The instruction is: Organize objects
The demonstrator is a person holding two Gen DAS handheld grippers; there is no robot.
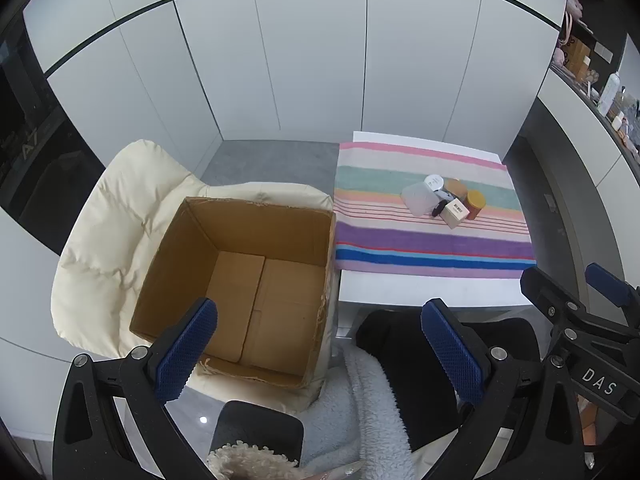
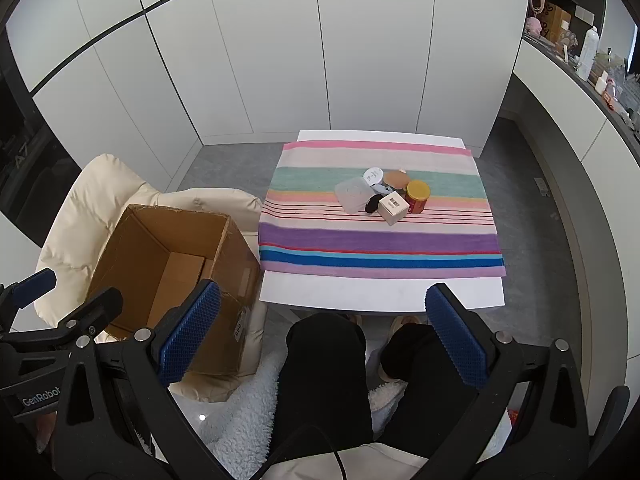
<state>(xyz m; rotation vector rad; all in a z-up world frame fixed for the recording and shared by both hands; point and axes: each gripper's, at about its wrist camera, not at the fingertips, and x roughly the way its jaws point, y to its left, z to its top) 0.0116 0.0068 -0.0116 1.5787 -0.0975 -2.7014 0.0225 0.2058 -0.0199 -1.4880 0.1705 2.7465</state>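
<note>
Blue ribbed pads (image 1: 187, 350) on black arms frame the left wrist view, and the left gripper (image 1: 320, 350) stands spread wide with nothing between its fingers. Past its left finger sits an open cardboard box (image 1: 244, 288), bare inside, resting on a cream padded chair (image 1: 108, 236). Between the fingers and low in the view lie the person's black trousers (image 1: 416, 360) and a fluffy white garment (image 1: 368, 400). Beyond the right finger a white table (image 1: 400, 292) carries a striped cloth (image 1: 420, 240), and well beyond both fingertips a small cluster of things sits on it, packed close together: a grey-white pouch (image 1: 419, 199), a white round lid (image 1: 434, 182), a tan round thing (image 1: 456, 188), a small white carton (image 1: 455, 213), a black item partly hidden (image 1: 440, 207) and a jar with a yellow lid (image 1: 475, 204).

From the right wrist view, the right gripper (image 2: 322, 340) is likewise fully spread and holds nothing. The same cluster lies far ahead, roughly between its fingertips, with the jar (image 2: 417, 196) at its right edge and the carton (image 2: 393, 208) nearest. The box (image 2: 168, 256) stands off beyond the left finger, beside the table (image 2: 380, 292)
</note>
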